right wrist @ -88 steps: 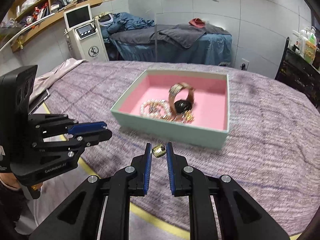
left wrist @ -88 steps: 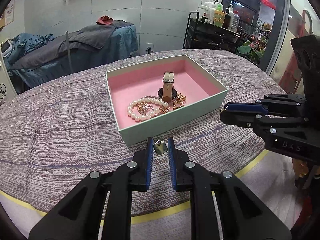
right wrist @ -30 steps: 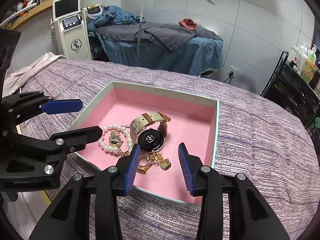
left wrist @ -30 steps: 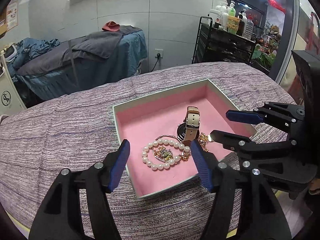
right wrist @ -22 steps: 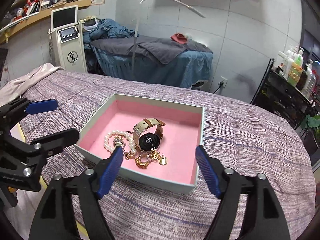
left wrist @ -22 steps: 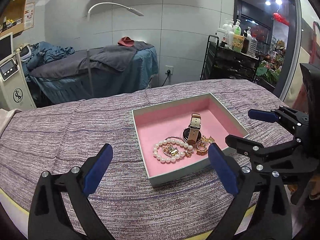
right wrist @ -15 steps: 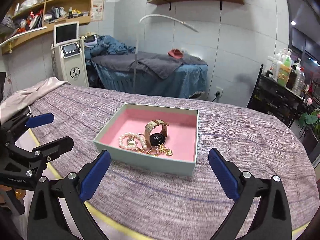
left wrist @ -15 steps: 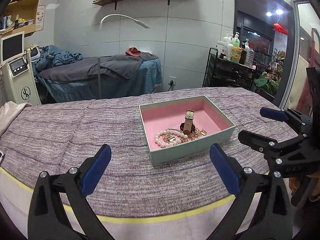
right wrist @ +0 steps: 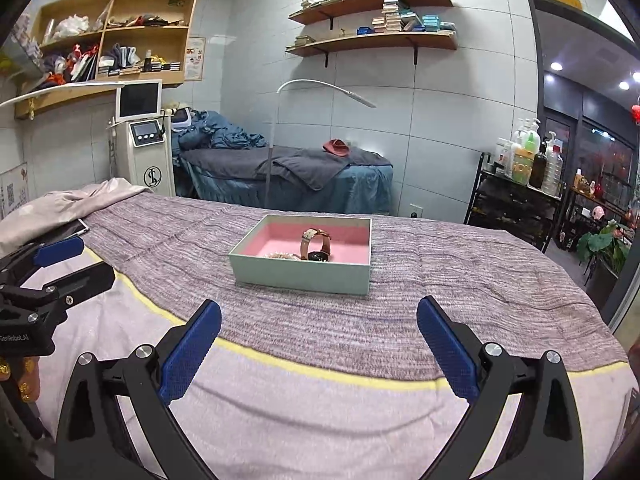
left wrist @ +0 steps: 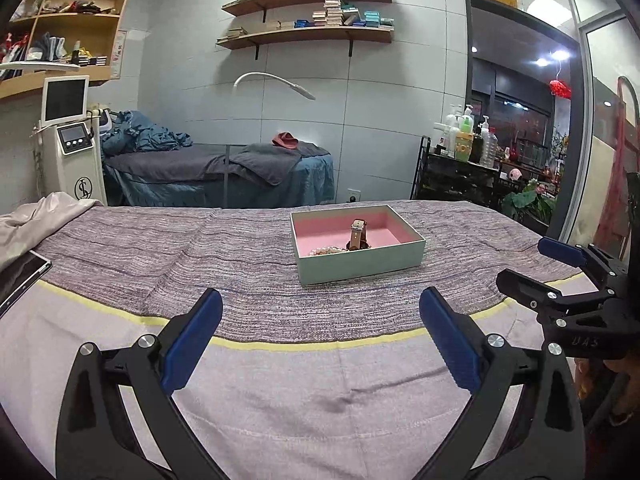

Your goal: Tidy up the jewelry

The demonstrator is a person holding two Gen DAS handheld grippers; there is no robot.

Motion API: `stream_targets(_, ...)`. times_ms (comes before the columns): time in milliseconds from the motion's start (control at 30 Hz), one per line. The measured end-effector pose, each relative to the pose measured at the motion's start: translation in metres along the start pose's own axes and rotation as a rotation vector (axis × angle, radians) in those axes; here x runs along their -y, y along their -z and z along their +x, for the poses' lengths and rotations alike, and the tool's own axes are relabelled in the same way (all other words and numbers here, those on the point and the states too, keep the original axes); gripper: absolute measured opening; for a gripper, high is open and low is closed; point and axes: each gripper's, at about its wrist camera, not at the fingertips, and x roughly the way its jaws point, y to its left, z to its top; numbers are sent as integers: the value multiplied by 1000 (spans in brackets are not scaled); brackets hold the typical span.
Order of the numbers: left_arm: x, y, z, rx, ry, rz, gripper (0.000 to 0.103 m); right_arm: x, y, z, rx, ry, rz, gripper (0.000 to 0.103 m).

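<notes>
A pale green box [left wrist: 360, 266] with a pink lining stands on the purple striped bedspread [left wrist: 200, 256]; it also shows in the right wrist view [right wrist: 300, 276]. Inside it are a watch with a tan strap [left wrist: 357, 236] [right wrist: 316, 246] and a pearl bracelet [left wrist: 326, 251] [right wrist: 280, 255], mostly hidden by the near wall. My left gripper [left wrist: 320, 330] is wide open and empty, well back from the box. My right gripper [right wrist: 318, 338] is wide open and empty too, also well back. Each gripper shows in the other's view: the right [left wrist: 560, 276], the left [right wrist: 56, 264].
A tablet [left wrist: 20, 276] lies at the bed's left edge beside a crumpled pale sheet [right wrist: 72, 200]. A massage bed [left wrist: 216, 176], a white machine with a screen [left wrist: 76, 152] and a black trolley of bottles [left wrist: 460, 168] stand behind.
Both grippers let go of small gold pieces into the box, opened wide and pulled back and down from over it; the box now sits much farther away.
</notes>
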Motion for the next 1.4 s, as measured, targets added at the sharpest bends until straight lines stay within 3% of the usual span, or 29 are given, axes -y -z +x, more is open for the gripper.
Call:
stream_targets(500, 3, 40, -43, 11, -84, -45, 97, -17, 37, -55, 60, 76, -23, 96)
stream_targets(1400, 8, 43, -50, 34, -99, -40, 97, -18, 42, -59, 53, 85, -16, 96)
